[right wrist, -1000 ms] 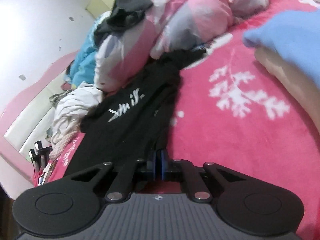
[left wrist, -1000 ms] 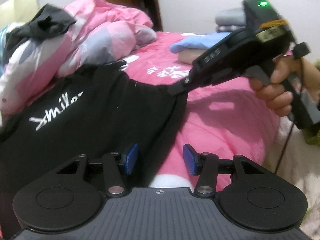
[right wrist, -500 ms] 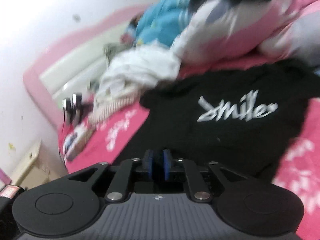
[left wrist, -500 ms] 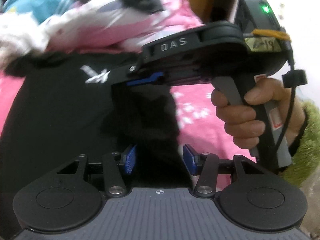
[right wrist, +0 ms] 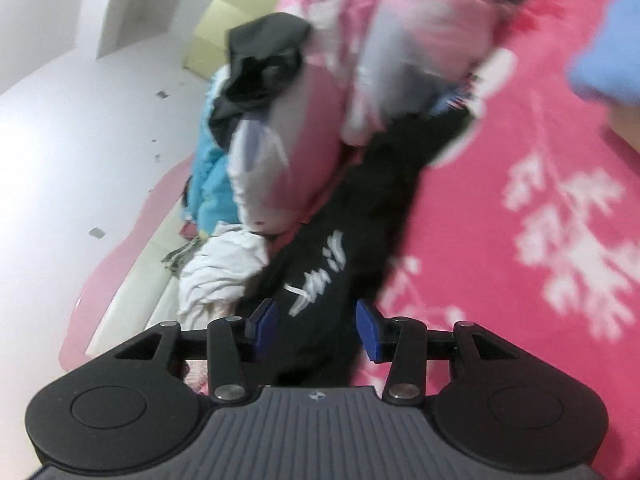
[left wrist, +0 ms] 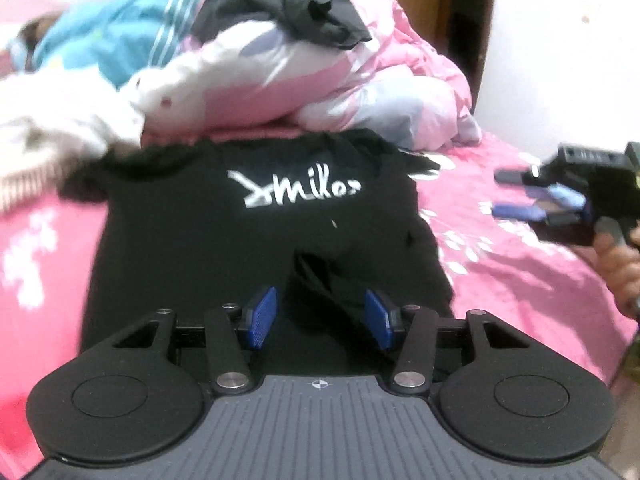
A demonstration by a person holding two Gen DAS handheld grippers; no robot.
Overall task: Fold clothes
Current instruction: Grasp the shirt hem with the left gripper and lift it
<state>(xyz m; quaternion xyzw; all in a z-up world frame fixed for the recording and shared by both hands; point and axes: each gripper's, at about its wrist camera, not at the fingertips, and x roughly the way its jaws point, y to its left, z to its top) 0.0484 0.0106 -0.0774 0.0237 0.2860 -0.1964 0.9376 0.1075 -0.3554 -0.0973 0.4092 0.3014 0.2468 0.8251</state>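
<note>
Both tongs stood wide apart and held nothing: the left tongs (left wrist: 320, 322) over the black shirt's (left wrist: 248, 248) hem, the right tongs (left wrist: 532, 202) at three o'clock above the bed (left wrist: 500, 264). The shirt lay spread print-up, one fold bunched at five o'clock; folding looked largely unfinished.

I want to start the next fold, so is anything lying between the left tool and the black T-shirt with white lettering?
Nothing visible does. The left tool hovers open right over the black T-shirt with white lettering, which lies spread on the pink patterned bedspread. The crumpled pink and white duvet sits beyond the shirt's far edge.
</note>
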